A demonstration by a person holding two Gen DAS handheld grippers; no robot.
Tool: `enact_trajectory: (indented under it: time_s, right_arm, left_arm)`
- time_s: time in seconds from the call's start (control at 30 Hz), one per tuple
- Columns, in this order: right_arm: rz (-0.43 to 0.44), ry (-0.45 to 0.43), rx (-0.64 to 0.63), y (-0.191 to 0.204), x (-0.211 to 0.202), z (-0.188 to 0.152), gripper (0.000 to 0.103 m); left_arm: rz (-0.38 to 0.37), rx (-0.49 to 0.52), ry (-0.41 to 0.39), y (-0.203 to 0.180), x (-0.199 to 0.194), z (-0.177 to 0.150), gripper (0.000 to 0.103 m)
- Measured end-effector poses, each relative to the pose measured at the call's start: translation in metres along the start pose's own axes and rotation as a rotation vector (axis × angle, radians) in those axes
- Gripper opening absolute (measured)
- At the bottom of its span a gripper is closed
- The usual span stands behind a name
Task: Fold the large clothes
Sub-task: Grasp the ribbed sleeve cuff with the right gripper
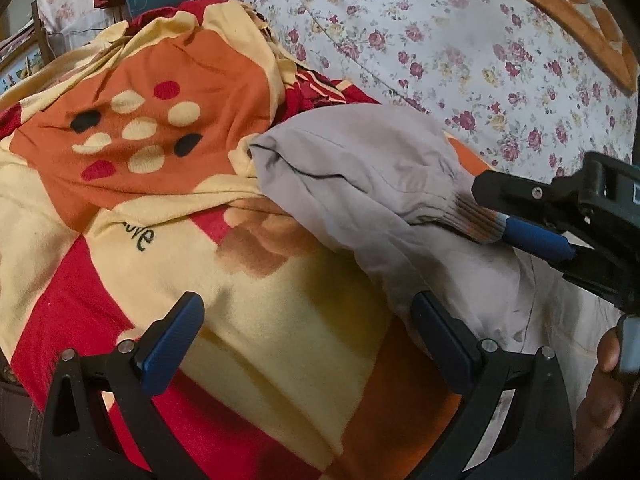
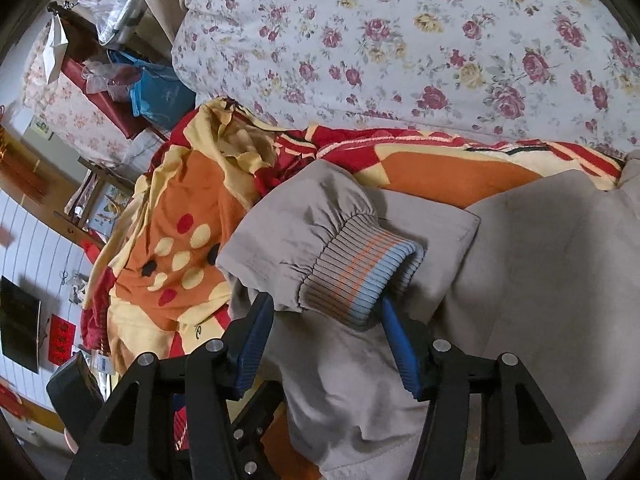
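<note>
A grey jacket [image 2: 540, 280] lies on a red, orange and yellow blanket [image 1: 168, 152]. Its sleeve [image 2: 304, 220] ends in a ribbed striped cuff [image 2: 360, 276]. My right gripper [image 2: 324, 336] has its blue pads on both sides of the cuff and holds it; it also shows in the left wrist view [image 1: 504, 224] at the cuff [image 1: 476, 220]. My left gripper [image 1: 308, 336] is open and empty, low over the blanket, with its right finger at the jacket's edge [image 1: 400, 272].
A floral sheet [image 2: 400, 40] covers the bed behind the blanket. A blue bag [image 2: 160, 96] and clutter sit at the far left. An orange checked quilt [image 1: 568, 8] lies at the far right.
</note>
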State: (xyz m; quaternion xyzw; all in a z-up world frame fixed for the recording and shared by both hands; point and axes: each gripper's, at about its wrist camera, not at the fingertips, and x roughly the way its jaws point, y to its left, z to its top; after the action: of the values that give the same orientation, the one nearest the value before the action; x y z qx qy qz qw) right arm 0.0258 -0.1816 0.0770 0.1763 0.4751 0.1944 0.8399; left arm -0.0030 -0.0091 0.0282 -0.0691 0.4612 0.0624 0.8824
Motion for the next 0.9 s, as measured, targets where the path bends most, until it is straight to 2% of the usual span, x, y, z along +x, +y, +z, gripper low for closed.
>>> enact_trajectory:
  time_s: [0.3,0.4,0.57,0.73,0.8,0.9]
  right_arm:
    - [-0.003,0.011,0.004,0.003,0.01,0.002,0.058]
    - [-0.02,0.011,-0.008,-0.002,-0.002,-0.003,0.058]
    - [-0.043,-0.032,0.017,-0.046,-0.062,-0.027,0.058]
    - [-0.213,-0.035,0.007,-0.092,-0.116,-0.072,0.06]
    - [-0.241,-0.036,0.032,-0.103,-0.135,-0.092,0.06]
    - [-0.245,-0.061,0.113,-0.124,-0.163,-0.12,0.064]
  left_arm:
    - [-0.001,-0.034,0.0,0.012,-0.001,0.001,0.103]
    - [-0.035,-0.041,-0.011,0.011,-0.005,0.002,0.103]
    - [-0.113,0.029,-0.069,-0.006,-0.022,0.004,0.103]
    - [-0.242,0.004,-0.011,-0.03,-0.034,0.008,0.103]
    - [-0.25,0.007,-0.019,-0.041,-0.037,0.012,0.103]
    - [-0.244,0.007,0.013,-0.06,-0.03,0.023,0.103]
